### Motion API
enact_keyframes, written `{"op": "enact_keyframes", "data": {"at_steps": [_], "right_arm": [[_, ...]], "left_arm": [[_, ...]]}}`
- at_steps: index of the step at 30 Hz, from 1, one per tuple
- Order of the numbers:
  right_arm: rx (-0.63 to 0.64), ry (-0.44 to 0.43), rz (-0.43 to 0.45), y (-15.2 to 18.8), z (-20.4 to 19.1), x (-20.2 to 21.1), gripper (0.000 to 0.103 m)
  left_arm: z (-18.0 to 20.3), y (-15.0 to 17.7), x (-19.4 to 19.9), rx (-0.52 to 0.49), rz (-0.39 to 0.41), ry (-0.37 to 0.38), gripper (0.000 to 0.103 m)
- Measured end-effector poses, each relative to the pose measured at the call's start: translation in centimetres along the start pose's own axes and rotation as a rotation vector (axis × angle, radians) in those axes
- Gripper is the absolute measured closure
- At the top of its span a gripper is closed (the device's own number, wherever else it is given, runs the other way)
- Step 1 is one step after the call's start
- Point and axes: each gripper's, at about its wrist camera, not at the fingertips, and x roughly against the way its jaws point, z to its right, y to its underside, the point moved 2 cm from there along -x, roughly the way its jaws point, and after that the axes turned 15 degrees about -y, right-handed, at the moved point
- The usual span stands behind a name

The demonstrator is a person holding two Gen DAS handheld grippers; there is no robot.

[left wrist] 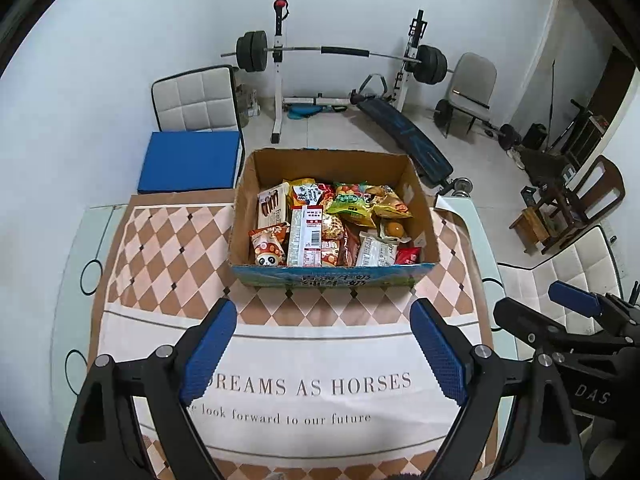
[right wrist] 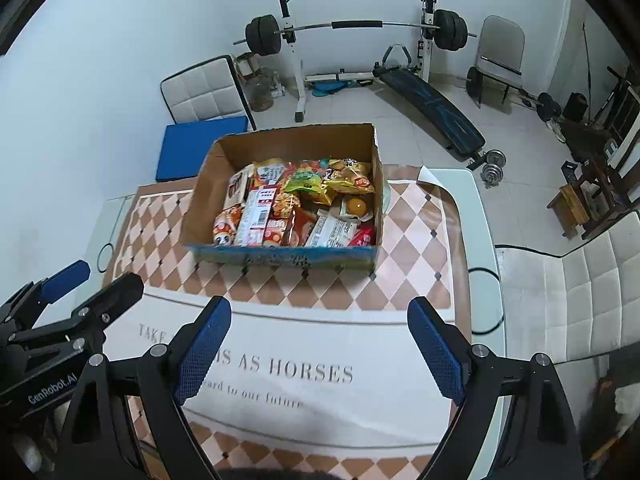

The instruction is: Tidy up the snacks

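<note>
So on the far left there's a blue padded cushion (left wrist: 188, 162) sitting on a white quilted chair (left wrist: 194, 98), tucked behind the table. Next over, the left gripper (left wrist: 324, 344) with its blue textured pads hangs above the checkered brown-and-cream tablecloth (left wrist: 168, 248), jaws spread wide apart with nothing between them, just the "DREAMS AS HORSES" print underneath. Dead centre on that cloth sits the open brown cardboard box (left wrist: 320, 164) with a blue printed front, and it's stuffed with snack packets (left wrist: 332, 224): a panda-face pack at the near left corner, a tall white-and-red carton beside it, green and yellow bags toward the back, a small red pack at the near right corner. Neither claw touches the box. Further right, the right gripper (right wrist: 320, 338) hovers over the same cloth, jaws equally wide and empty. Behind it all stands a black barbell on a white rack (left wrist: 340, 54).
</note>
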Motion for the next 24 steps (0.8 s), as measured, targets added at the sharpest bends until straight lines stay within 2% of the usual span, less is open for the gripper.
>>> {"op": "enact_keyframes", "data": {"at_steps": [12, 19, 24], "right_arm": [[0.029, 0.036, 0.078, 4.1, -2.3, 8.1, 0.01], [0.019, 0.041, 0.08, 5.3, -2.6, 9.6, 0.01], [0.023, 0.056, 0.1, 5.3, -2.5, 9.8, 0.006]], "left_arm": [[-1.7, 1.9, 6.4, 0.013, 0.066, -0.001, 0.014], [-2.3, 2.6, 7.4, 0.031, 0.076, 0.016, 0.014], [-2.5, 2.7, 7.5, 0.038, 0.083, 0.009, 0.014]]}}
